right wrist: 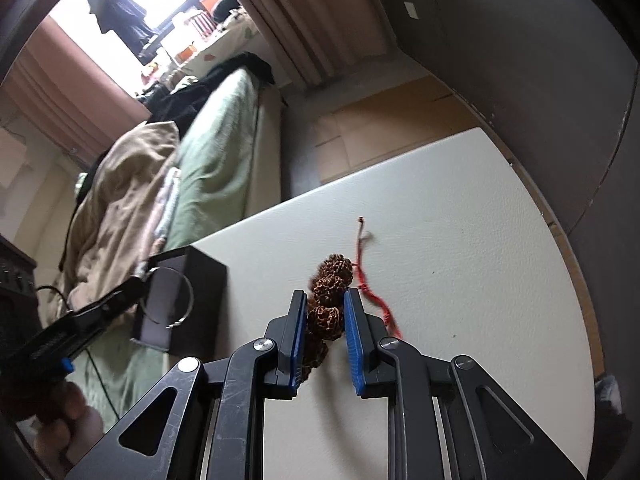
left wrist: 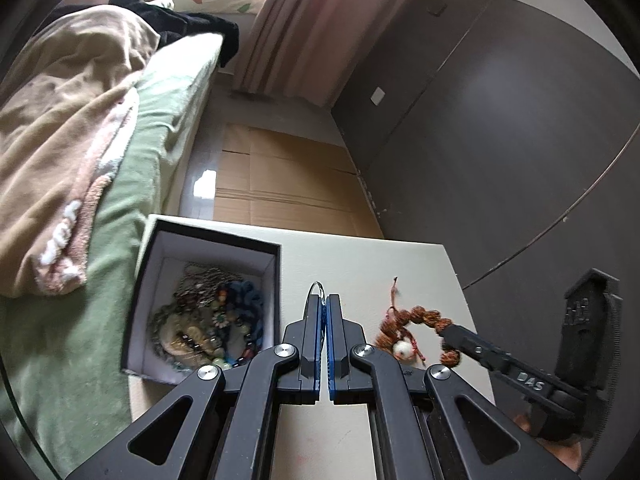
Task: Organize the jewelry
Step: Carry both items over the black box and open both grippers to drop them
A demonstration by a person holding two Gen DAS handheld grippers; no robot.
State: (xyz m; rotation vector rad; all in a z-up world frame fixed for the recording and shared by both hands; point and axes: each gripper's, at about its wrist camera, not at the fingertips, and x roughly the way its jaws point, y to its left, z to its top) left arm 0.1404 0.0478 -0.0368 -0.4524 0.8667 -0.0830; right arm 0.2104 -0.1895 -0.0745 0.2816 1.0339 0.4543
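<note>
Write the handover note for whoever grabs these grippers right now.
Left gripper: jaws shut on the thin metal ring, held up beside the black box.
Right gripper: jaws open around the brown seed-bead bracelet, which lies on the white table; no grip yet.
Done: a pile of beaded jewelry already sits in the box.
Left: drop the ring into the box, then close on the bracelet and move it in too. Its red cord trails to the right of the jaws.

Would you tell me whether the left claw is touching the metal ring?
Touching: the left wrist view shows the left claw shut on the metal ring, which pokes out above its tips.
</note>
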